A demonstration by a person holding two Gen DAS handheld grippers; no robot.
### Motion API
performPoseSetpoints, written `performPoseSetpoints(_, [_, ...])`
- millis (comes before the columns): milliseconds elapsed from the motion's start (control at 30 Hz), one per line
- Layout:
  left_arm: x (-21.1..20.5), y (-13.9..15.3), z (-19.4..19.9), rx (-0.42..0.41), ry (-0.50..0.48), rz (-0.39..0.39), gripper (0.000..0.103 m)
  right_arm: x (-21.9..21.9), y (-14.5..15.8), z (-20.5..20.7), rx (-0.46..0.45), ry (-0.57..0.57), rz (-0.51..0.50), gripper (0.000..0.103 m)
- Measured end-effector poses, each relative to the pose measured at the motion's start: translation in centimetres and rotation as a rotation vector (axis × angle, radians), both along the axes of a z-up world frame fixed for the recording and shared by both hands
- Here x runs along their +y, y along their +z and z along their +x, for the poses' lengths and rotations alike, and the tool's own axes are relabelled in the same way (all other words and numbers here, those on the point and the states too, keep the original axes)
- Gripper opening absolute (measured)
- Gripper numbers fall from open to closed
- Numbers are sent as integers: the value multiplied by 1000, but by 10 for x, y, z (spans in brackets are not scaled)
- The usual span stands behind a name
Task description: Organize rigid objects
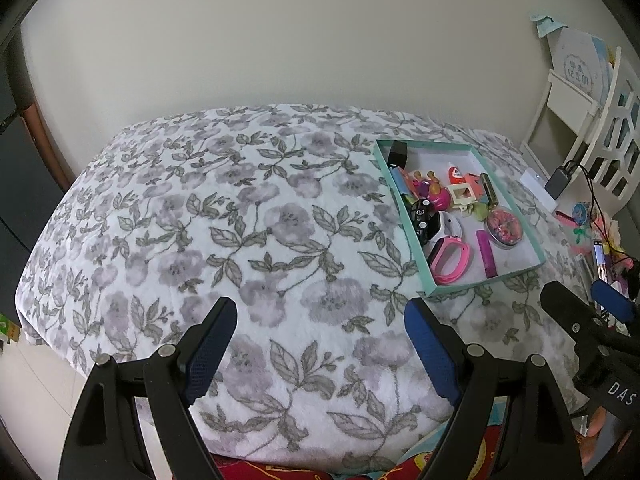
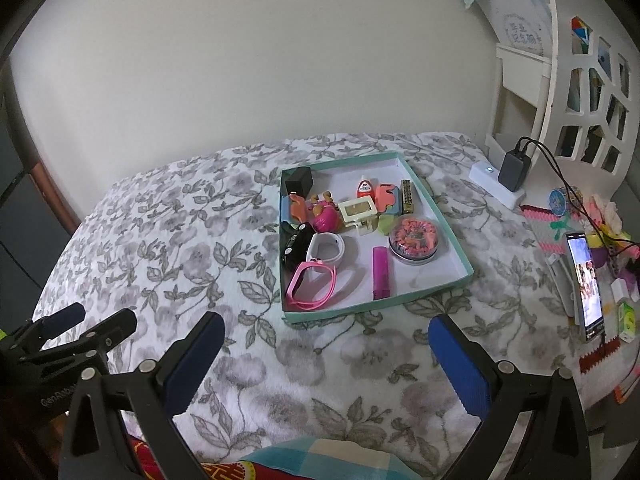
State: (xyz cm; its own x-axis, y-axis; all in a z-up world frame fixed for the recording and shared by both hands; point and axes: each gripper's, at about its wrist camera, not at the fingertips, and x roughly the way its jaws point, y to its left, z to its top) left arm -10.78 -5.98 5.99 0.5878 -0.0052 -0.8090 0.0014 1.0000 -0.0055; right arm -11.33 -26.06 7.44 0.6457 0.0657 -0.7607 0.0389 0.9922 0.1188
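The left gripper [image 1: 320, 320] hovers over bare floral blanket [image 1: 240, 220], jaws wide apart and holding nothing. The right gripper [image 2: 326, 338] hangs just short of the teal tray [image 2: 434, 196], equally spread and empty.

The task's things all lie in that tray, which rests on the blanket right of centre. Down its left side: a black box [image 2: 299, 181], a black watch [image 2: 298, 242], a white band [image 2: 328, 249] and a pink band [image 2: 312, 285], all crowded and touching. A grab here could snag two straps at once or drag a neighbour. Mid-tray, the purple lighter [image 2: 381, 273] lies flat, so the fingers may dig into the tray floor. The round tin [image 2: 415, 241] looks wide and smooth and could slip. The soft bedding may let the tray tilt under pressure.

Further right a phone [image 2: 585, 286] stands upright with cables near; a wide swing could topple it.

Writing: "GenRobo…" shows on the left gripper in the right view, "DAS" on the right gripper in the left view. The glue bottle's [image 2: 365, 189] label is too small to read.
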Motion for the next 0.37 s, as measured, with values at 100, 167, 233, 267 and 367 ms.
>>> performPoseSetpoints(100, [0,0,-1,-2,-1,2,86,1,0,0,1,0,0,103])
performPoseSetpoints(167, [0,1,-1,-7,0,1,86,1,0,0,1,-1,0,103])
performPoseSetpoints(233, [0,2,-2,-14,-2,0,86,2,-1,1,2,1,0,103])
performPoseSetpoints(267, [0,2,-1,-15,-2,2,86,2,-1,0,2,1,-1,103])
performPoseSetpoints(367, [1,3,-1,-19,4,0,86,2,-1,0,1,1,-1,103])
